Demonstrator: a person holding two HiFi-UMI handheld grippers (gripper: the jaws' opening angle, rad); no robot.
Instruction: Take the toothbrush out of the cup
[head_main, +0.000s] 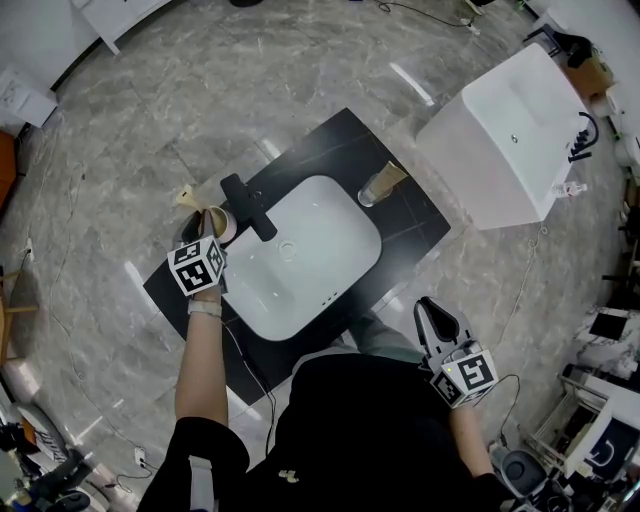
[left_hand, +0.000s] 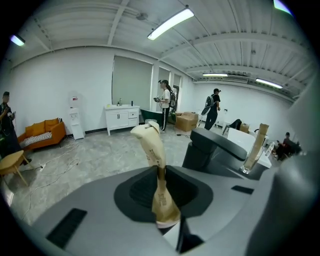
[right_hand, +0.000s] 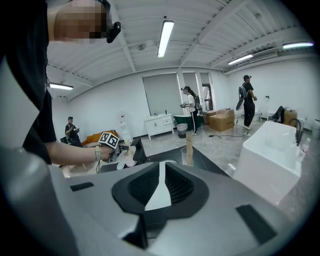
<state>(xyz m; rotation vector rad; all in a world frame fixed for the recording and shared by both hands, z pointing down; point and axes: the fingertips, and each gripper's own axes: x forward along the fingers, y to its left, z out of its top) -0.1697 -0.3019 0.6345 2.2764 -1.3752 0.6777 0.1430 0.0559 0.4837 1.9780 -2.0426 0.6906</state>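
Black stone-look countertop (head_main: 405, 220) carried a white rectangular basin (head_main: 310, 255), with a black tap (head_main: 250, 205) at the basin's far-left rim. The floor (head_main: 200, 90) around the basin was grey veined tile. A white freestanding bathtub (head_main: 505, 130) stood beyond the basin's right side. In the left gripper view an orange sofa (left_hand: 42, 131), a white cabinet (left_hand: 120, 117) and several standing persons (left_hand: 165, 105) were noted far behind the basin.

The left gripper (head_main: 208, 228) sat just left of the tap, its claw pinching the beige paper-wrapped toothbrush (left_hand: 152, 150). A pale round cup (head_main: 225, 224) stood just beside that claw. The toothbrush's lower end was hidden by the jaws, so whether it stood inside the cup could not be determined. The right gripper (head_main: 428, 308) was held off the basin's near-right corner, claw pressed together with nothing in it. A clear glass (head_main: 372, 192) holding a second wrapped stick stood at the basin's far-right corner; its contents were too small to identify
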